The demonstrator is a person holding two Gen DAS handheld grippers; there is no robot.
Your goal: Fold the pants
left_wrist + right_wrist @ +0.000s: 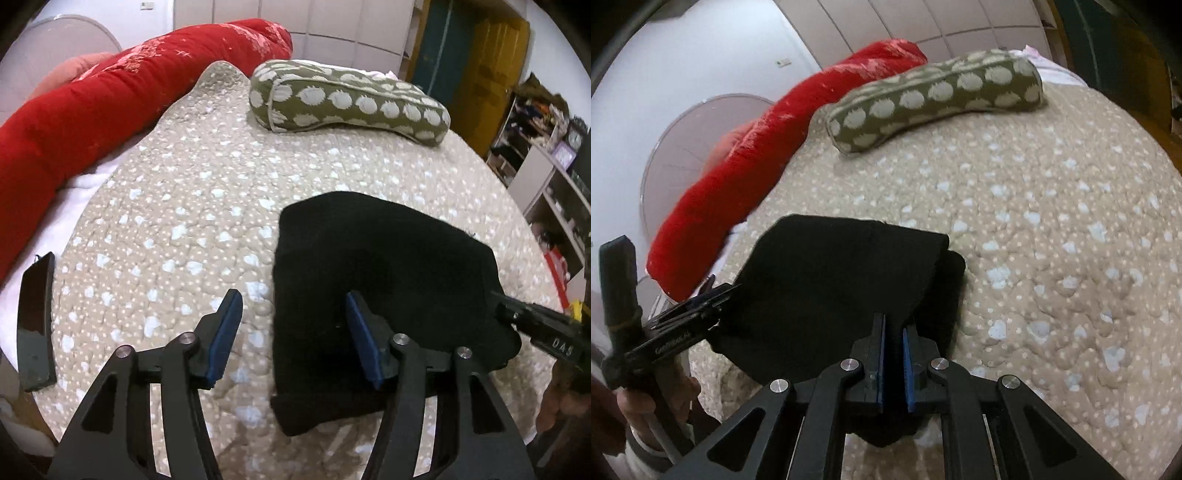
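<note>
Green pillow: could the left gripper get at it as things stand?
Probably yes. The left gripper has open jaws holding nothing, and only bare quilt lies between it and the green pillow. The black pants sit off to the side.

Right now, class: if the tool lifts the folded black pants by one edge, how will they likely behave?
The black pants will probably sag and unfold, since the layers lie soft and loose on the quilt. They look light, being thin cloth. They seem unlikely to slip: the right tool is pinching an edge.
</note>
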